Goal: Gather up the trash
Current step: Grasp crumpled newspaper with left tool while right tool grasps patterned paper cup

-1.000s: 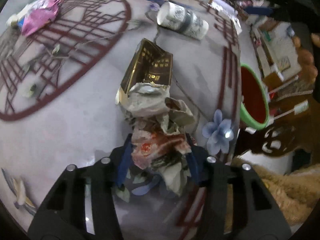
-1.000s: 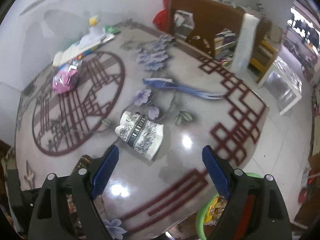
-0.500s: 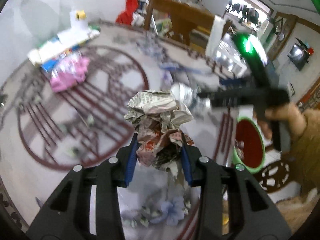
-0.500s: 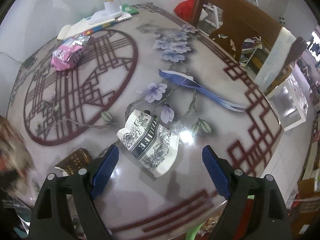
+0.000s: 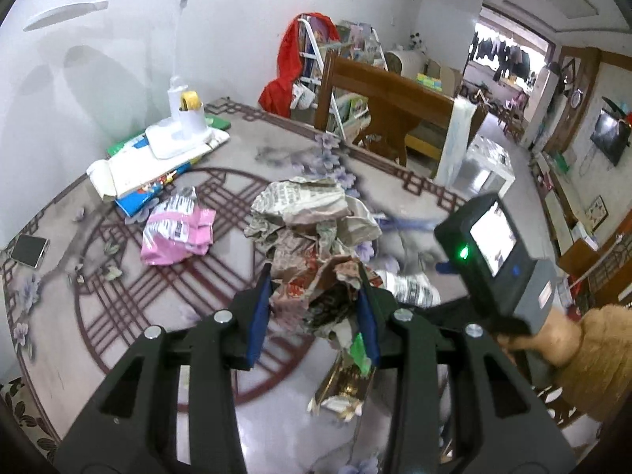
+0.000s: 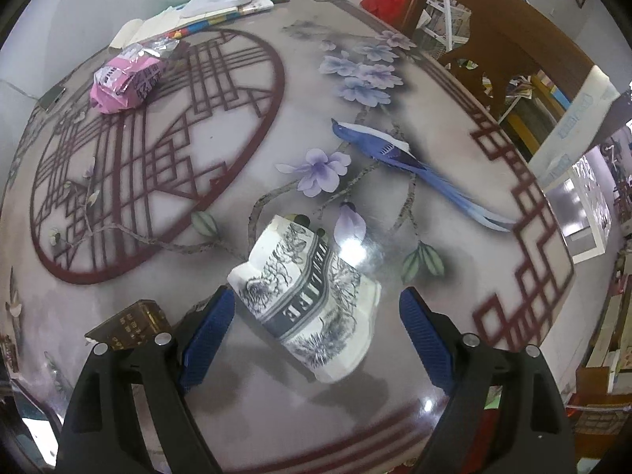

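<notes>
Left wrist view: left gripper (image 5: 314, 310) jaws clamped narrow on crumpled paper wad (image 5: 312, 233), now lifted clear of counter (image 5: 98, 316); a second ago wad lay on it against gold box (image 5: 343, 383). Right gripper (image 6: 316, 335) jaws wide, empty, lowered closer over crushed paper cup (image 6: 306, 300). Pink wrapper (image 5: 177, 229) remained farther off. Judgement: wad ready for bin, cup next.

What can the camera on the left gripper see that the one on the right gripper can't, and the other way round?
Only the left wrist view shows the crumpled newspaper wad clamped in the left gripper, the desk lamp, and the right hand's device. Only the right wrist view shows the open right gripper over the crushed paper cup and the painted blue bird. Both show the pink wrapper and the gold box.
</notes>
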Action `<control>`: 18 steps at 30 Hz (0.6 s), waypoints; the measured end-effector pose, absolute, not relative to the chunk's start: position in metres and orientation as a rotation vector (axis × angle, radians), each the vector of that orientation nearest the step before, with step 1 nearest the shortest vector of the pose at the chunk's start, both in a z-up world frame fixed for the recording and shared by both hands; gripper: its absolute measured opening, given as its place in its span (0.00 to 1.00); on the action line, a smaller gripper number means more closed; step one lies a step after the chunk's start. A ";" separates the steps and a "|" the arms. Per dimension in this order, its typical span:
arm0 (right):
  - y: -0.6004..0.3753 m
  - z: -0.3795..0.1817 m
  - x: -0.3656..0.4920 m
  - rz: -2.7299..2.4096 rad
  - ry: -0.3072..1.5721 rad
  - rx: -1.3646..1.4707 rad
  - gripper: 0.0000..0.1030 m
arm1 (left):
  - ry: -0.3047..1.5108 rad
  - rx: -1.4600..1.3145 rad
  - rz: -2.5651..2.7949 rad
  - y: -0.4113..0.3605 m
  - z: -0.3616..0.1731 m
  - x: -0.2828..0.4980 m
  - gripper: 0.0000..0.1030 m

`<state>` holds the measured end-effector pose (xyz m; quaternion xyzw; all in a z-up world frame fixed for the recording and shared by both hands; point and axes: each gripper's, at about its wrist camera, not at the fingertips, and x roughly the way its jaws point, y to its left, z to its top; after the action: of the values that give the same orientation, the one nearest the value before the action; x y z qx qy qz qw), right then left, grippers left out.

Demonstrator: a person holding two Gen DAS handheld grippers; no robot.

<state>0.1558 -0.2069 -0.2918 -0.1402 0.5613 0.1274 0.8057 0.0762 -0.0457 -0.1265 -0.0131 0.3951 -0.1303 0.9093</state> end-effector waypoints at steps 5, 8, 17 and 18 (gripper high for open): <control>-0.201 -0.303 0.163 0.279 1.231 -0.306 0.80 | 0.804 -0.044 -0.261 -0.045 -0.123 0.083 0.37; -0.199 -0.311 0.165 0.265 1.242 -0.321 0.81 | 0.805 -0.047 -0.254 -0.044 -0.124 0.086 0.37; -0.205 -0.299 0.164 0.261 1.200 -0.268 0.45 | 0.819 -0.059 -0.236 -0.040 -0.128 0.088 0.38; -0.208 -0.295 0.164 0.263 1.193 -0.236 0.45 | 0.819 -0.058 -0.233 -0.040 -0.128 0.088 0.38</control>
<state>0.1641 -0.2079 -0.2945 -0.1106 0.5588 0.1232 0.8126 0.0883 -0.0400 -0.1284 -0.0283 0.3972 -0.1131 0.9103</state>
